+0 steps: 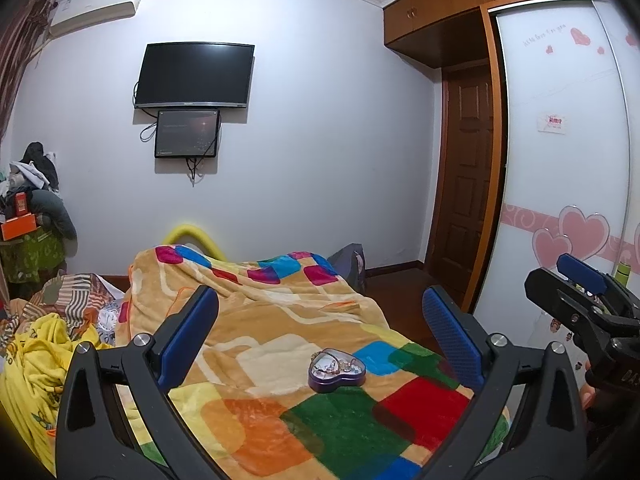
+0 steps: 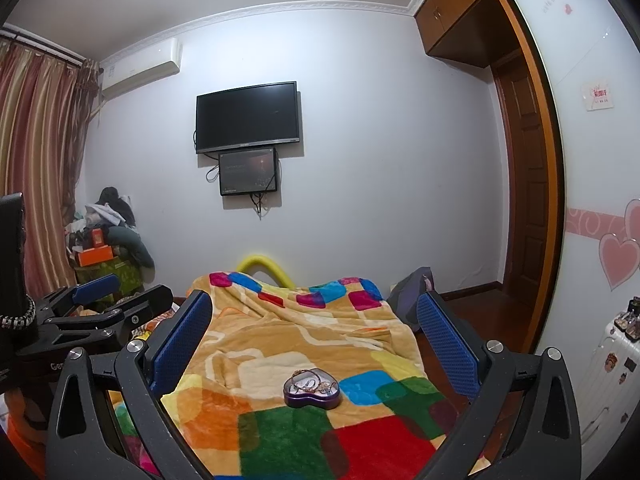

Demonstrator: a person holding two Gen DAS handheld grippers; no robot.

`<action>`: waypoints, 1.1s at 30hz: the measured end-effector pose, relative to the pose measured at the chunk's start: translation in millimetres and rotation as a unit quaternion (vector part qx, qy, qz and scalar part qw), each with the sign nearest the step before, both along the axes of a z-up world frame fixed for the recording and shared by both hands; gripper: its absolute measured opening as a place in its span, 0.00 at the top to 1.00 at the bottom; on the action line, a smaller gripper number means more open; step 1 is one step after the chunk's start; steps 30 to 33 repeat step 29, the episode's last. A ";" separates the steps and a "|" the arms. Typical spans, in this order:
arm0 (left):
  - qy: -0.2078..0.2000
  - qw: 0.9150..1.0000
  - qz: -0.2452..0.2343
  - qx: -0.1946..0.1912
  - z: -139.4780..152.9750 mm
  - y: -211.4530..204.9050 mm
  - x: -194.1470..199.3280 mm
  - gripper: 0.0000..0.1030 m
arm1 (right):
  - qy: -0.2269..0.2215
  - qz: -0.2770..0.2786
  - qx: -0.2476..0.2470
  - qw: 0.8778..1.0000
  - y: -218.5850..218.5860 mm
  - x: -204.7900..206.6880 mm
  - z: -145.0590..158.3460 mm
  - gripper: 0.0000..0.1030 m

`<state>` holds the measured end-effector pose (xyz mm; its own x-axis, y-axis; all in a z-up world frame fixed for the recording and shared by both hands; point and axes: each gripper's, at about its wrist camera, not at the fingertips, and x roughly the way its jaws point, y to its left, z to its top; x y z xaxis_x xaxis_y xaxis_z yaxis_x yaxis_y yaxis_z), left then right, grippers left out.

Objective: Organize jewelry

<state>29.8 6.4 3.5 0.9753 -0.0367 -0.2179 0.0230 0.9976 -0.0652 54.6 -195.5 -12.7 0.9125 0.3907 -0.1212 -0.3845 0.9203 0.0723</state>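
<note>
A purple heart-shaped tin point(image 1: 337, 370) lies open on the patchwork blanket point(image 1: 280, 312), with bracelets and chains piled inside; it also shows in the right wrist view point(image 2: 311, 389). My left gripper point(image 1: 320, 328) is open and empty, held above and short of the tin. My right gripper point(image 2: 314, 328) is open and empty too, likewise short of the tin. The right gripper shows at the right edge of the left wrist view point(image 1: 580, 284), and the left gripper at the left of the right wrist view point(image 2: 104, 296).
The blanket point(image 2: 304, 320) covers a bed. Yellow cloth and striped bedding point(image 1: 52, 344) lie at the left. A cluttered stand point(image 2: 104, 248) is in the far left corner. A wardrobe point(image 1: 560, 160) and white suitcase point(image 2: 616, 364) are on the right.
</note>
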 end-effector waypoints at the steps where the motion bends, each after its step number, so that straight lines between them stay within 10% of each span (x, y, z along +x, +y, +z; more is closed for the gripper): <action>1: 0.001 1.000 -0.001 -0.001 0.0 -0.3 0.1 0.00 | 0.001 0.000 0.000 1.000 0.2 0.2 0.2 0.01; 33: 0.004 1.000 -0.014 0.001 -2.1 -6.4 1.1 0.00 | 0.008 -0.008 0.006 1.000 -4.7 5.4 -2.9 0.01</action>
